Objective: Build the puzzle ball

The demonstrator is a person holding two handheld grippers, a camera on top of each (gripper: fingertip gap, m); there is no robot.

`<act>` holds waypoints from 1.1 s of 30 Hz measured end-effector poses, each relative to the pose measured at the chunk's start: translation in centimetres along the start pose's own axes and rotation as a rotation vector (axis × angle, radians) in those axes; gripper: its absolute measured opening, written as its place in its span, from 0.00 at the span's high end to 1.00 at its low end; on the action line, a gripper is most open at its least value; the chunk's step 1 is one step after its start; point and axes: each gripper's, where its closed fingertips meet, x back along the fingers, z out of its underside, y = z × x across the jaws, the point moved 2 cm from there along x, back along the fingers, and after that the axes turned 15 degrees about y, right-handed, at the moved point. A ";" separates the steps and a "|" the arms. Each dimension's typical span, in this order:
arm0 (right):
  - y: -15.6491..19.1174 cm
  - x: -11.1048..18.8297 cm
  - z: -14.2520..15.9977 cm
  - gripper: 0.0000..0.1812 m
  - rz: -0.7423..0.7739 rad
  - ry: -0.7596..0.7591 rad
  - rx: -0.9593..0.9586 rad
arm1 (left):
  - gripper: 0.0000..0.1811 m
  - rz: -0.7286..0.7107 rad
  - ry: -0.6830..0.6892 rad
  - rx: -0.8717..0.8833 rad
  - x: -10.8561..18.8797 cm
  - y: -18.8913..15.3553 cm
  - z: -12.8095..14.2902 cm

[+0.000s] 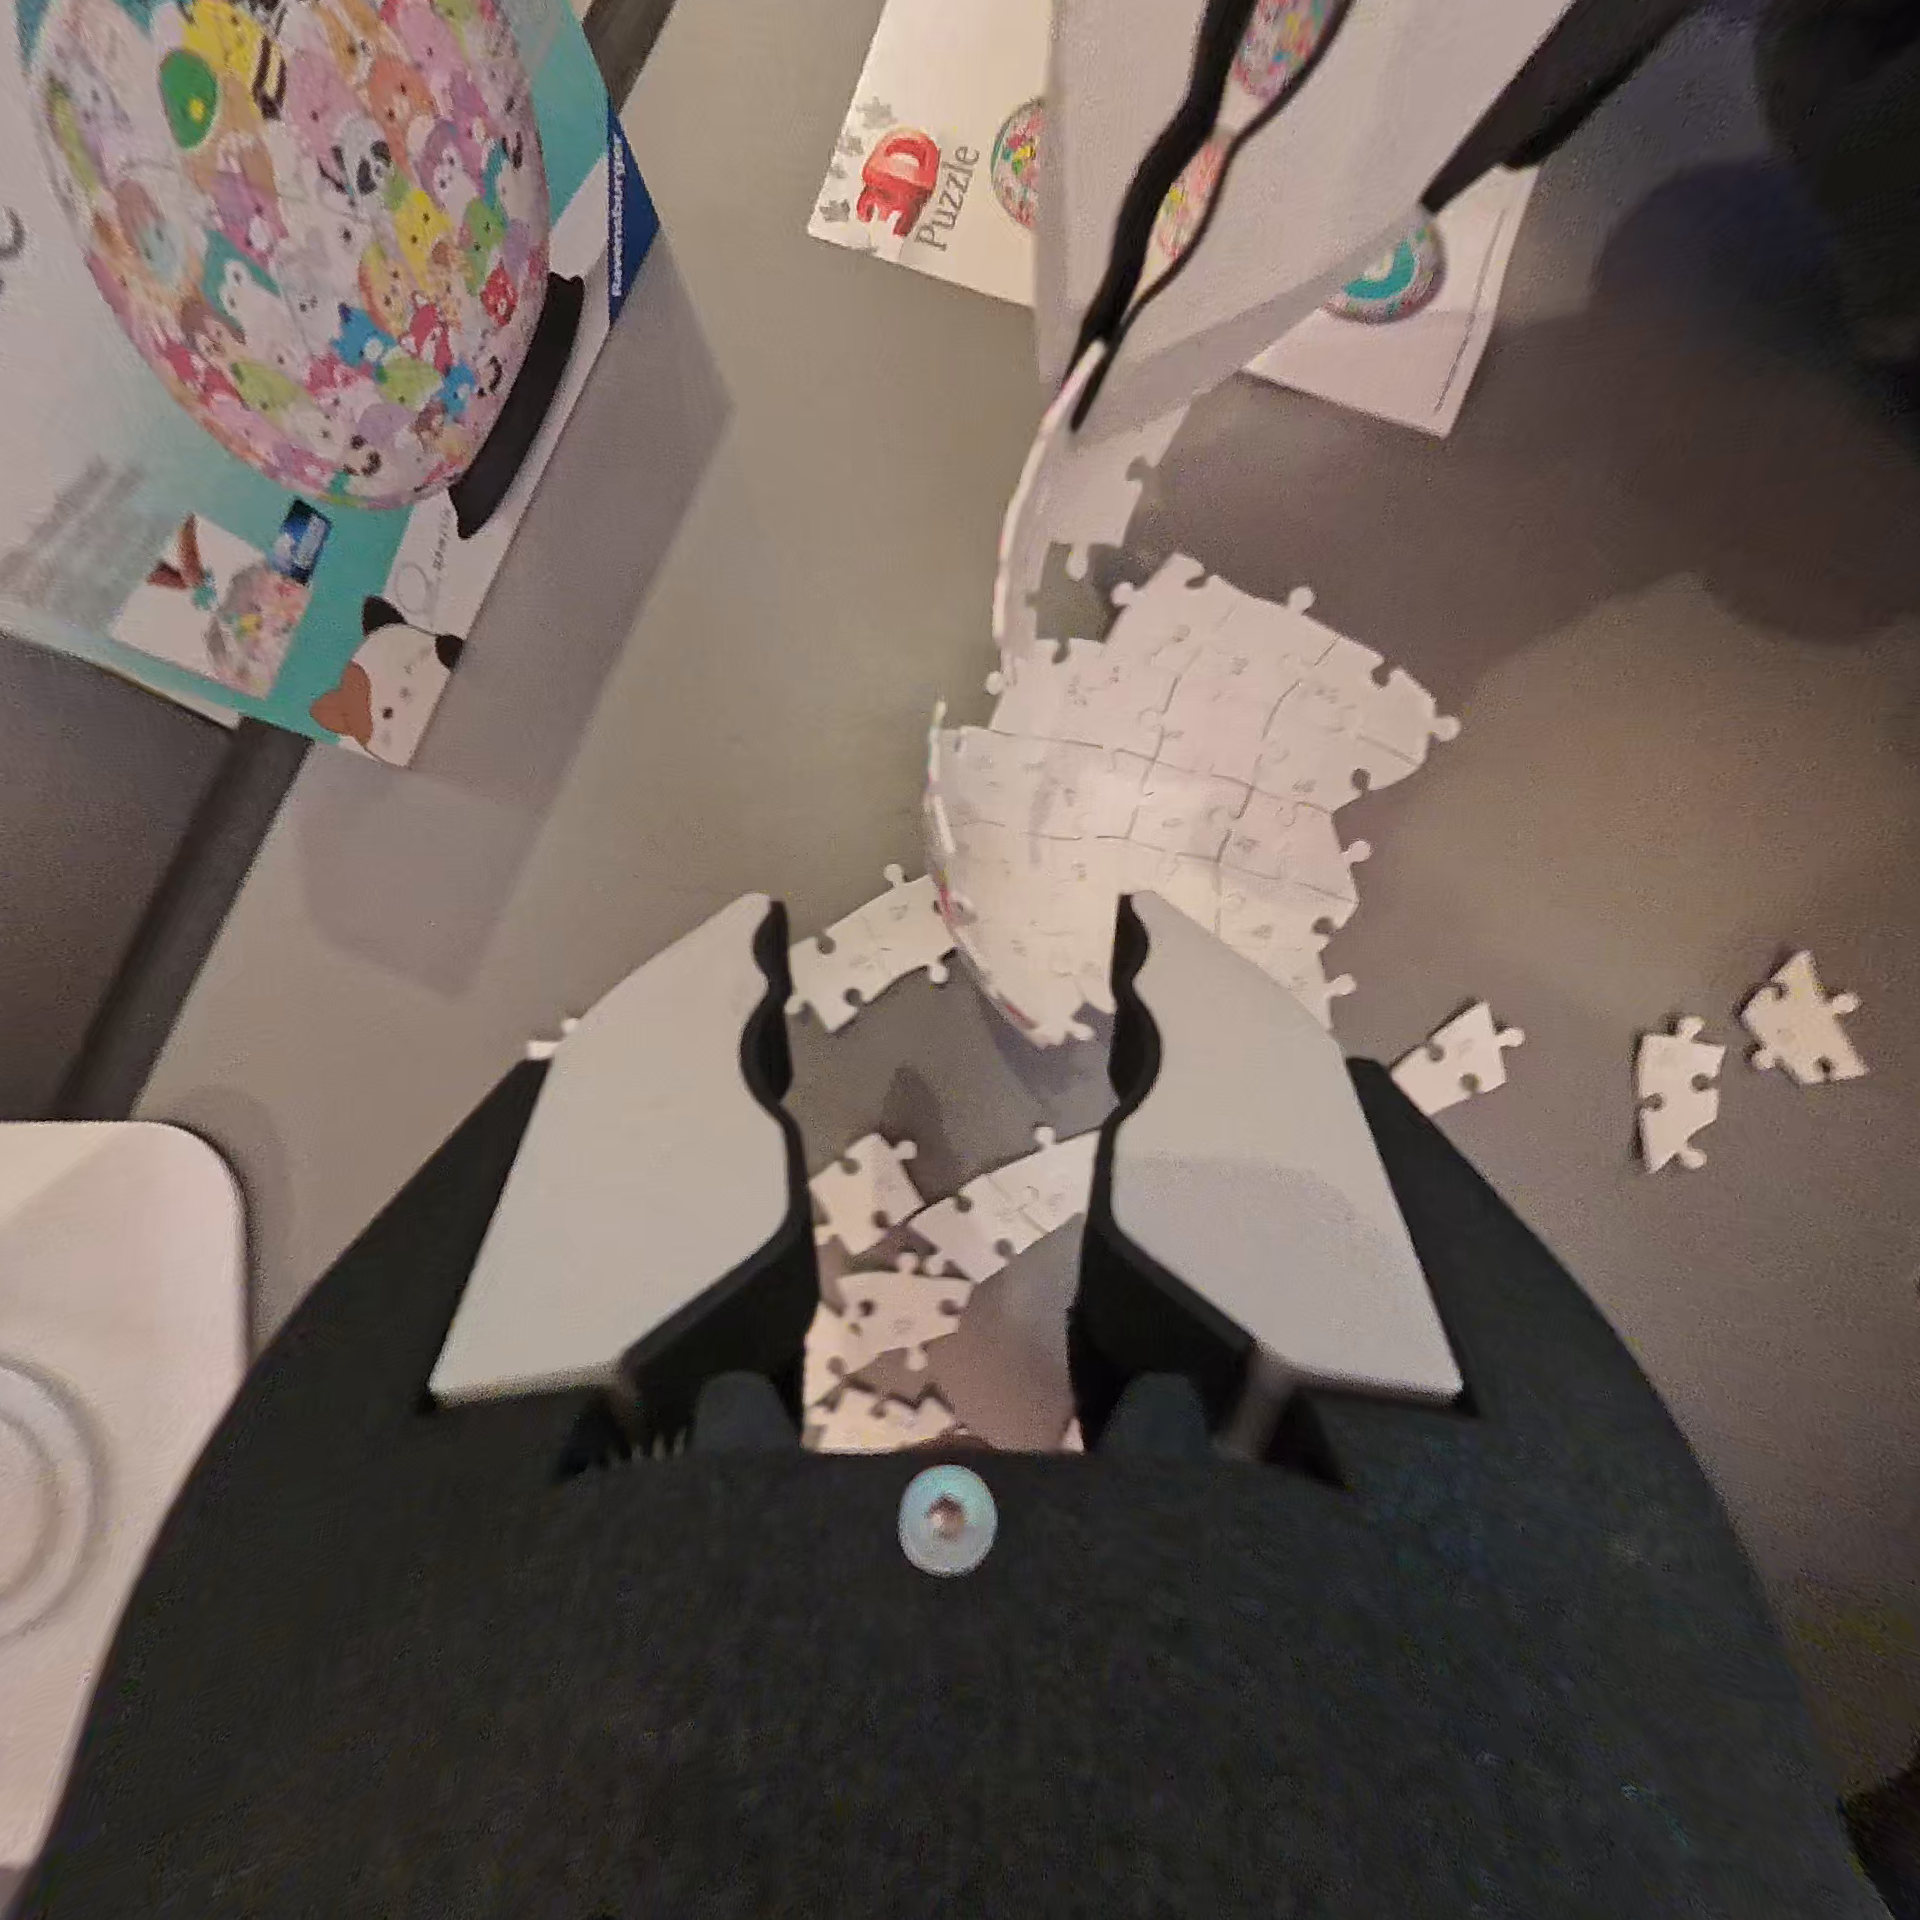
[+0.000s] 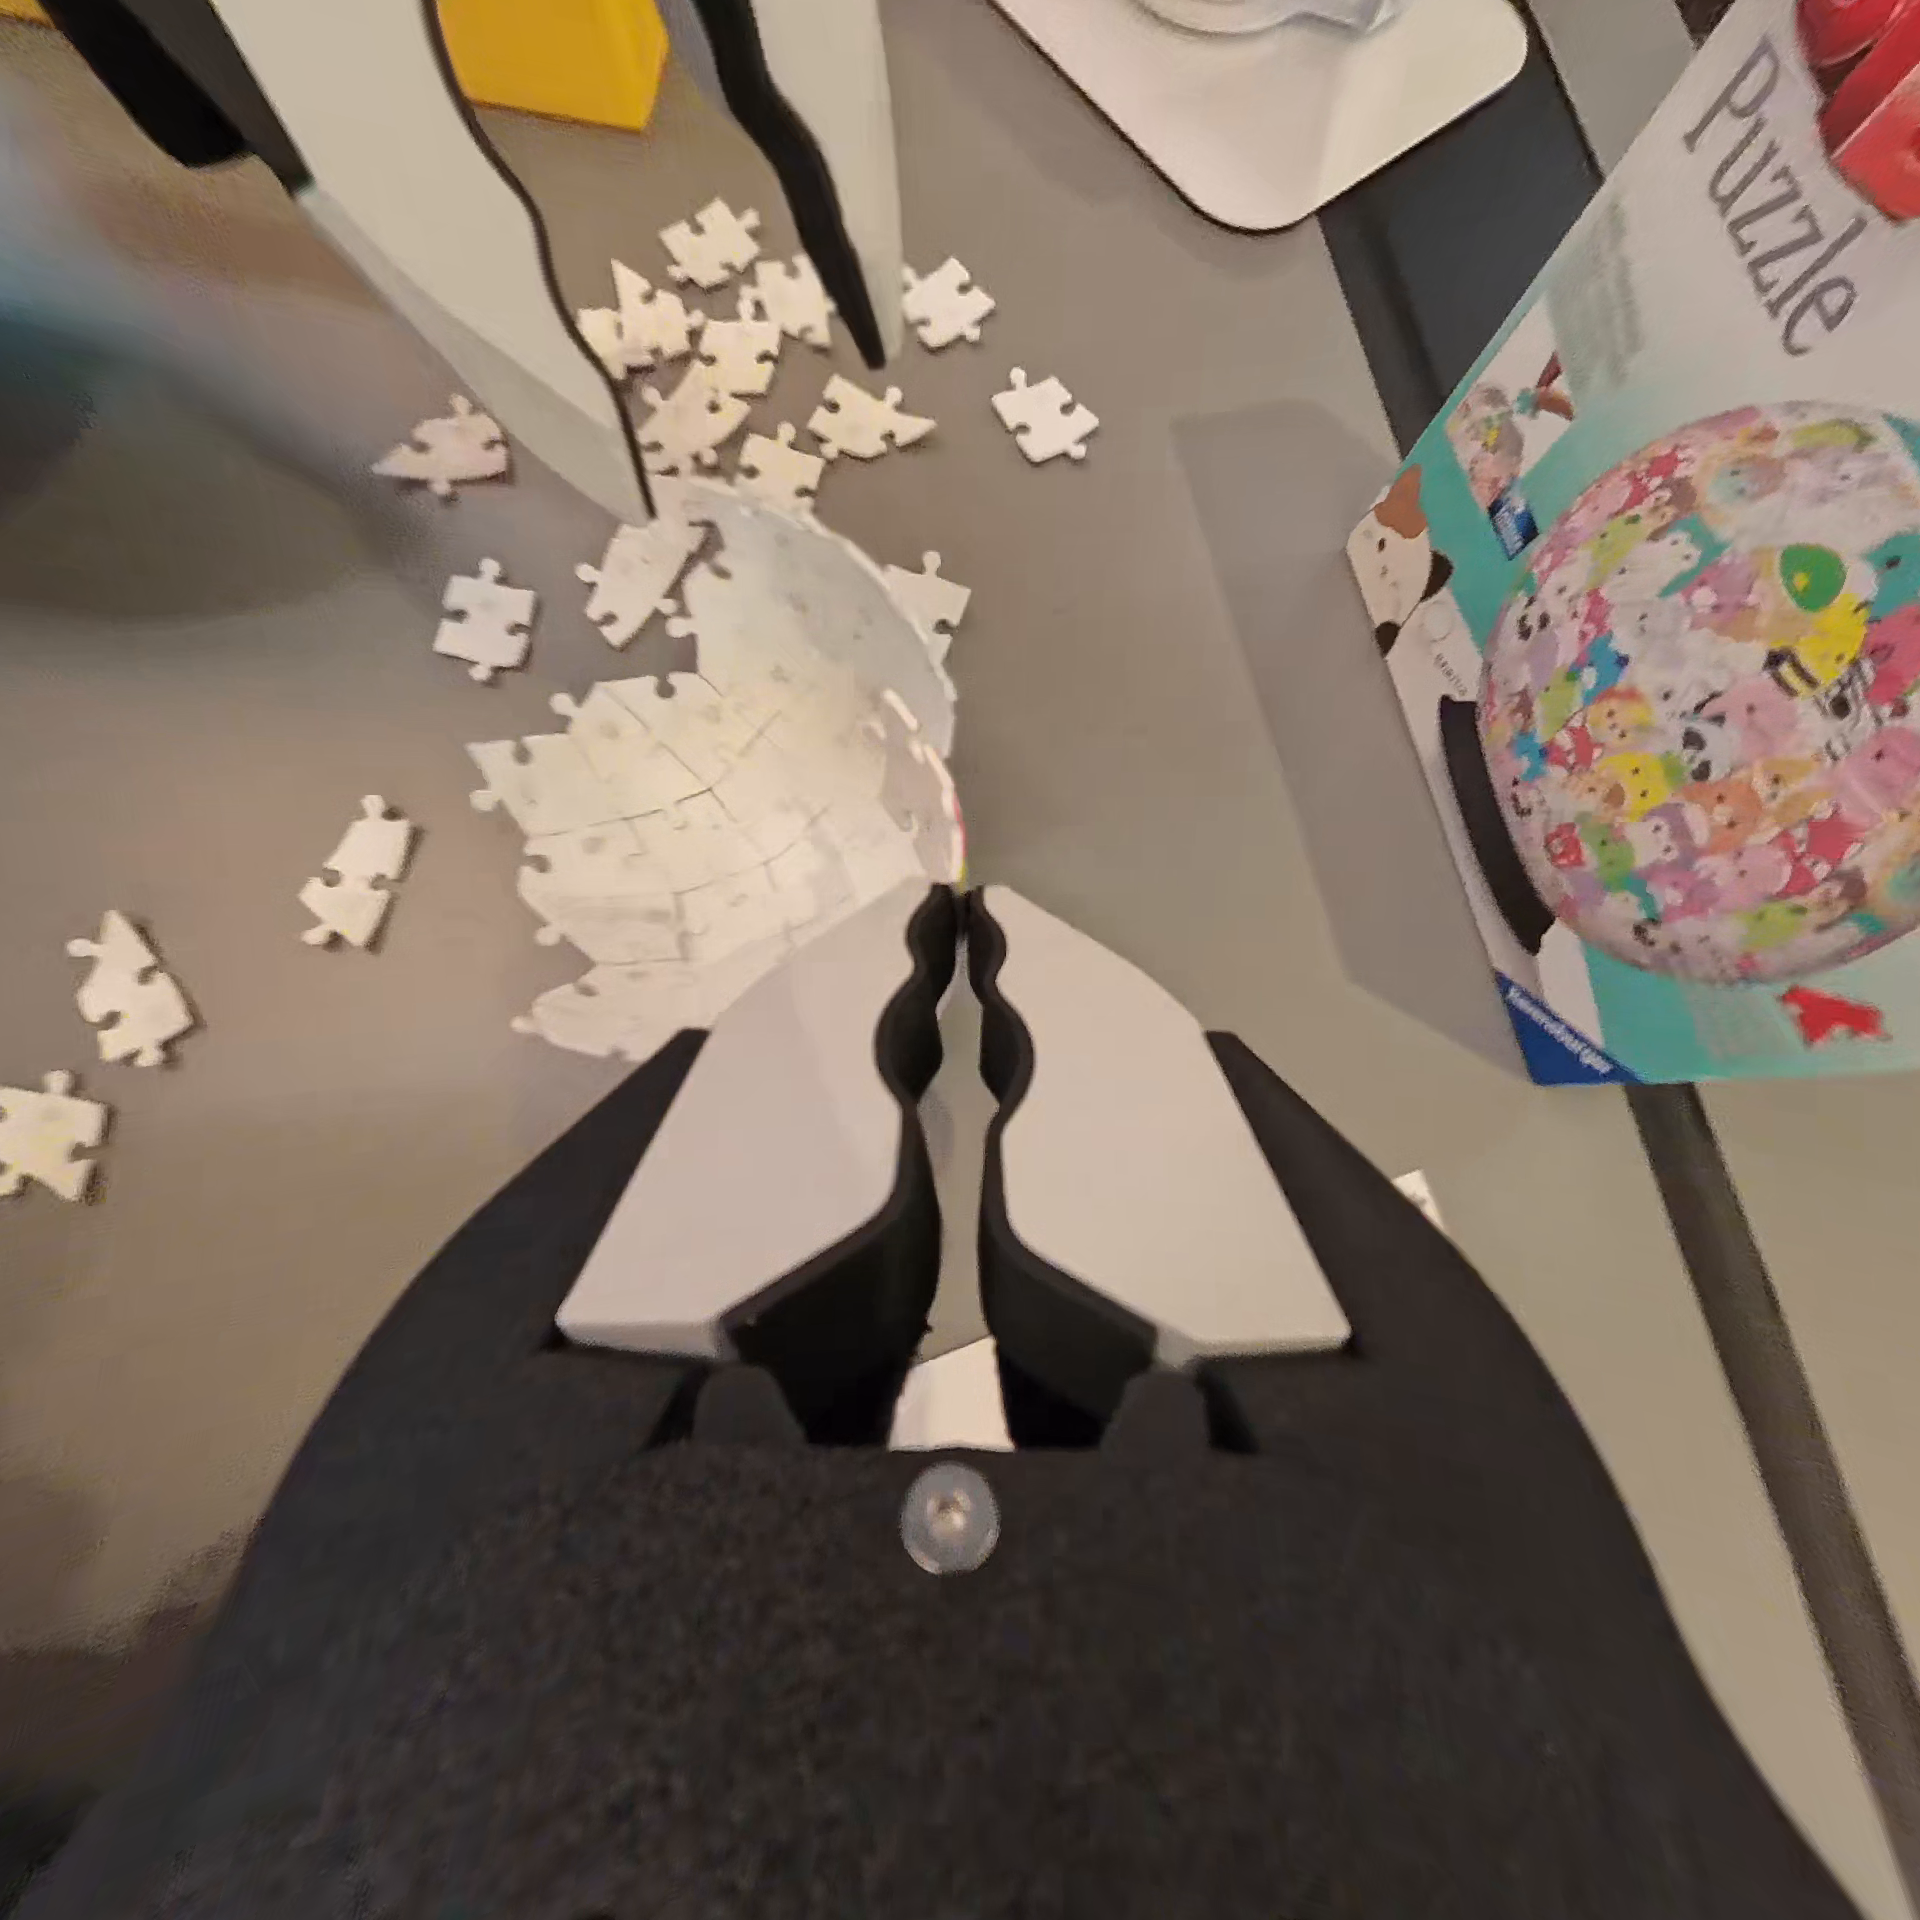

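A partly built puzzle ball shell (image 1: 1143,790) lies on the grey table with its white inner side up; it also shows in the right wrist view (image 2: 727,790). My right gripper (image 2: 961,896) is shut on the shell's rim, and in the left wrist view (image 1: 1081,410) it pinches the shell's far edge. My left gripper (image 1: 948,914) is open and empty, at the shell's near edge above loose white pieces (image 1: 894,1195). In the right wrist view the left gripper (image 2: 758,431) hangs over a cluster of loose pieces (image 2: 727,343), with one finger (image 2: 582,416) at the shell's edge.
The puzzle box (image 1: 312,312) stands at the left, to the right in the right wrist view (image 2: 1662,675). An instruction sheet (image 1: 935,177) lies behind the shell. A white tray (image 1: 104,1299) sits at the near left. More loose pieces (image 1: 1683,1091) lie to the right. A yellow object (image 2: 561,52) sits far back. Left tips to right tips: about 10 cm.
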 end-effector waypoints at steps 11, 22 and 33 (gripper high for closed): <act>-0.3 -0.6 -1.3 0.99 -0.038 0.158 -0.168 | 0.67 0.064 -0.271 0.132 1.0 7.8 -2.5; 0.2 -2.6 -0.9 0.99 0.109 0.353 -0.122 | 0.72 0.353 -0.212 0.003 -3.0 3.9 -2.5; 0.1 -2.9 -1.2 0.99 0.043 0.287 -0.172 | 0.74 0.310 -0.148 -0.031 -2.9 2.9 -2.8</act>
